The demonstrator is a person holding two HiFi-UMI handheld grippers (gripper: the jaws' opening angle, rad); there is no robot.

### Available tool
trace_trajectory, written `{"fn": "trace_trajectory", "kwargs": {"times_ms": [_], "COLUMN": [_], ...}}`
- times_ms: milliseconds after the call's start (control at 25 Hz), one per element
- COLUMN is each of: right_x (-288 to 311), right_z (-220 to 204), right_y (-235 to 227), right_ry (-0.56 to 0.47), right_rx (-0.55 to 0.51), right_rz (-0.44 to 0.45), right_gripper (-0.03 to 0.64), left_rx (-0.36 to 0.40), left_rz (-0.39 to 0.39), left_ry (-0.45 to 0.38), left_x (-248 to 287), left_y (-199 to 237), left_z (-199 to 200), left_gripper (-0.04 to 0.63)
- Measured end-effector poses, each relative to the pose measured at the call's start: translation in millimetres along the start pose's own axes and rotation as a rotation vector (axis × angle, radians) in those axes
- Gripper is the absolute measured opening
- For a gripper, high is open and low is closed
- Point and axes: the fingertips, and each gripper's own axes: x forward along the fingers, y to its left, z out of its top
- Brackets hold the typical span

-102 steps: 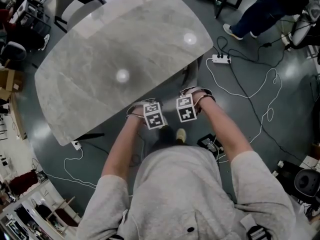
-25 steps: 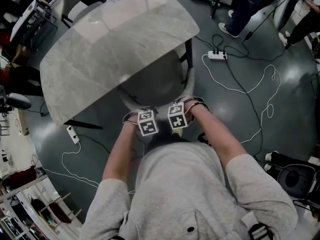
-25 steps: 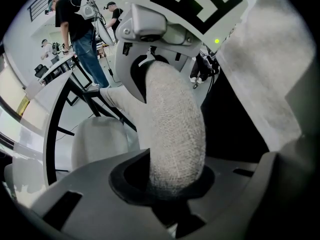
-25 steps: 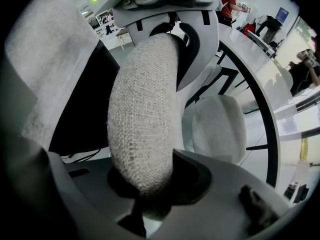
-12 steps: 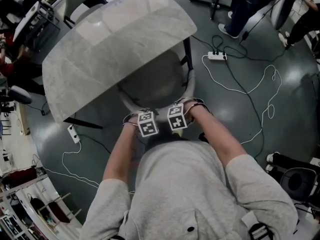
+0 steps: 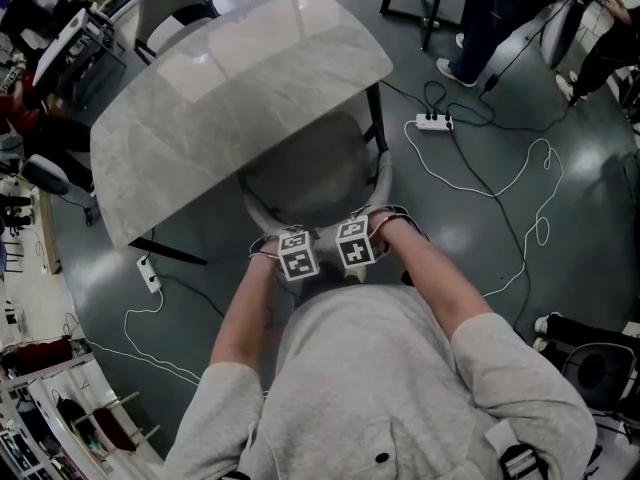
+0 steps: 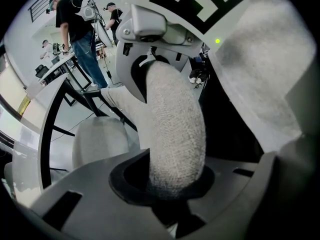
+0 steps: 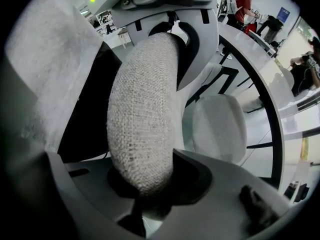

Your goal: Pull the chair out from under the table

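The grey fabric chair (image 6: pixel 310 180) stands partly out from under the marble table (image 6: pixel 230 98), its seat showing below the table's near edge. My left gripper (image 6: pixel 297 253) and right gripper (image 6: pixel 356 243) sit side by side on the top of the curved backrest, fingertips hidden under their marker cubes. In the left gripper view the left gripper (image 7: pixel 165 184) is shut on the padded backrest rim (image 7: pixel 172 129), with the seat (image 7: pixel 97 141) beyond. In the right gripper view the right gripper (image 8: pixel 150 184) is shut on the same rim (image 8: pixel 142 119), beside the seat (image 8: pixel 217 126).
White cables (image 6: pixel 500 178) and a power strip (image 6: pixel 432 122) lie on the dark floor to the right, another strip (image 6: pixel 148 273) to the left. A second chair (image 6: pixel 165 3) stands at the table's far side. A person (image 6: pixel 490 28) stands at the upper right. Black gear (image 6: pixel 590 353) sits at the lower right.
The chair has slid further out from under the table toward me, so more of its seat shows. Both grippers came back with the backrest, still shut on it.
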Motion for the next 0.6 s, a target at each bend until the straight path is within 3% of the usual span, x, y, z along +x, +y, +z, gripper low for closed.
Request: {"fn": "trace_trajectory", "kwargs": {"times_ms": [600], "right_x": [1.2], "right_z": [4.5], "right_y": [25.8], "right_ry": [0.0], "right_rx": [0.017], "right_rz": [0.019], "right_gripper": [0.106], "left_rx": [0.019], "left_rz": [-0.013], "left_ry": [0.009], "left_x": [0.7], "left_y": [-23.1], "left_z": [-1.3], "left_gripper": [0.1]}}
